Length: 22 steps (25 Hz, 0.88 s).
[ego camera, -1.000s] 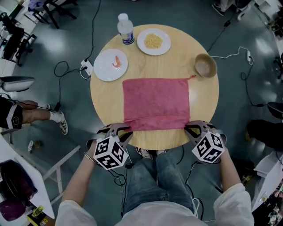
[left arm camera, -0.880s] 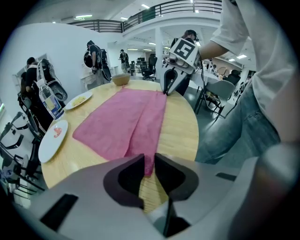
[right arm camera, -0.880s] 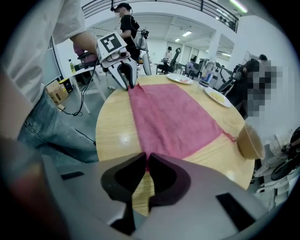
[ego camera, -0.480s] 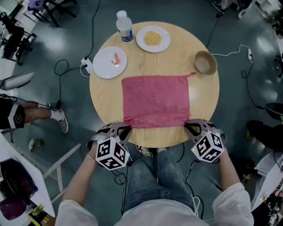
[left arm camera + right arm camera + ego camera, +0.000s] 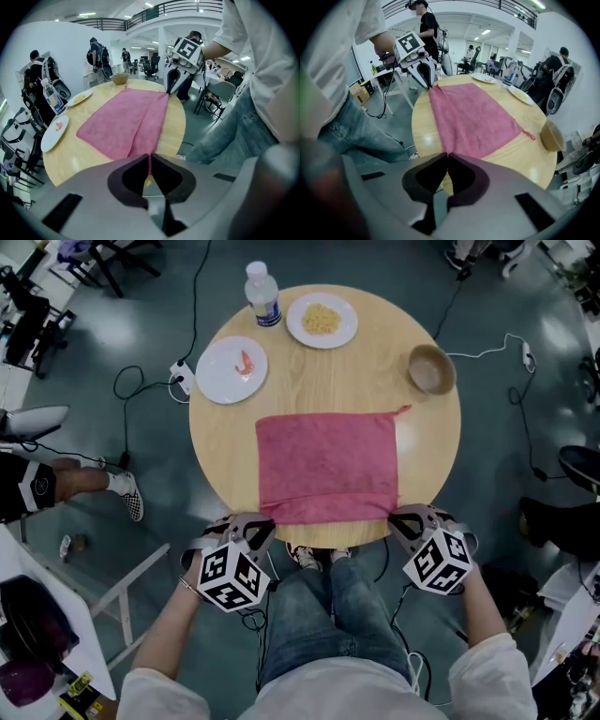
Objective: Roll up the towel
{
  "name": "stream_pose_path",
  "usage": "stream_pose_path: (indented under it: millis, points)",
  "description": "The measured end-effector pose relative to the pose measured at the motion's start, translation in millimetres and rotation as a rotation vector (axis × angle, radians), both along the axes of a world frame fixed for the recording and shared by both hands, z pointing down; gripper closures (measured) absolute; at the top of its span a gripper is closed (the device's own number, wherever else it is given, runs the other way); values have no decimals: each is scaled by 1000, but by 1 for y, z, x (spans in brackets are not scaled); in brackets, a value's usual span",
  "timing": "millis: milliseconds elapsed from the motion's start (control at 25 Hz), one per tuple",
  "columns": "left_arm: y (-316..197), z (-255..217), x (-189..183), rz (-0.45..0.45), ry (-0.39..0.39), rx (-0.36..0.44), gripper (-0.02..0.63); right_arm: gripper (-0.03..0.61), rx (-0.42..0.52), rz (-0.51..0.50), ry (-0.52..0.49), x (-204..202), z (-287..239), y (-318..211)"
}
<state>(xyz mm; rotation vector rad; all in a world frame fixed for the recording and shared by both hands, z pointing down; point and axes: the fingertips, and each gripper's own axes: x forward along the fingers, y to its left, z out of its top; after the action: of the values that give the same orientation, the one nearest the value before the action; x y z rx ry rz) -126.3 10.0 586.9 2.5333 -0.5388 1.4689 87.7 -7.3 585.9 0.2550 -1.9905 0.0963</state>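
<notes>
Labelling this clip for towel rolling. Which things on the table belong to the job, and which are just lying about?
In the job: pink towel; left tongs and right tongs, each shut on a near corner of it.
Lying about: water bottle; plate with a pink morsel; plate of yellow food; bowl.

l gripper [image 5: 149, 158] clamped on towel [image 5: 124, 119]

Round wooden table [image 5: 427, 460] carries pink towel [image 5: 326, 465], bottle [image 5: 263, 294], bowl [image 5: 431, 369], left plate [image 5: 232, 369], right plate [image 5: 322, 320].

We see a pink towel [image 5: 326, 465], a pale wooden table [image 5: 427, 451], a white plate [image 5: 214, 382], a tan bowl [image 5: 431, 370], and blue-grey jeans [image 5: 328, 615].
</notes>
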Motion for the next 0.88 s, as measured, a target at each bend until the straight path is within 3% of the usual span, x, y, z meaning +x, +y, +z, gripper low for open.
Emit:
stream_pose_path:
  millis: [200,440,880]
  points:
    - [17,-7,-3,-11,20,-47,589,568,-48,17,-18,-2,-13,19]
    - [-1,-21,-5,-46,49,-75,589,568,-57,51,-40,-3,-31,5]
    - [-40,-21,-8,-66,10,-69,589,568,-63,86,-45,-5,-34,-37]
